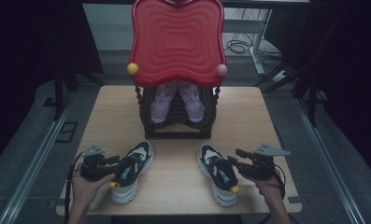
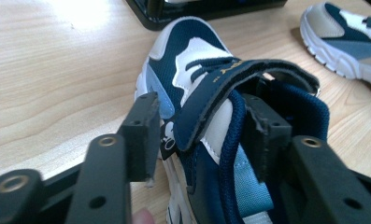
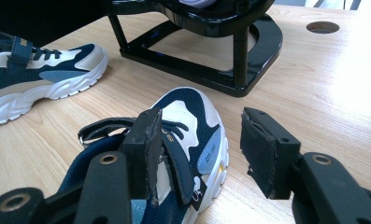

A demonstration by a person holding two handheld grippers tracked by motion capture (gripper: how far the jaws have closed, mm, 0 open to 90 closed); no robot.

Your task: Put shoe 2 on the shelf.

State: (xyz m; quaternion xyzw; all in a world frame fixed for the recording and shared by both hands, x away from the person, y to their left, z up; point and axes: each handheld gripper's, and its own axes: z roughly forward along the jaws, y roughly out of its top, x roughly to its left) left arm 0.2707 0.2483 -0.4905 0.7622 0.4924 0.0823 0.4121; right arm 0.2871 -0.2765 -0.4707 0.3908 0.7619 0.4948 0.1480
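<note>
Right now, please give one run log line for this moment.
left gripper: fingers around left shoe side wall | right gripper: open beside right shoe | table

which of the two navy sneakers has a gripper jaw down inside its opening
The left sneaker: the left gripper straddles its collar wall, one jaw inside, one outside. By the right sneaker, the right gripper has its far jaw over bare table.
</note>
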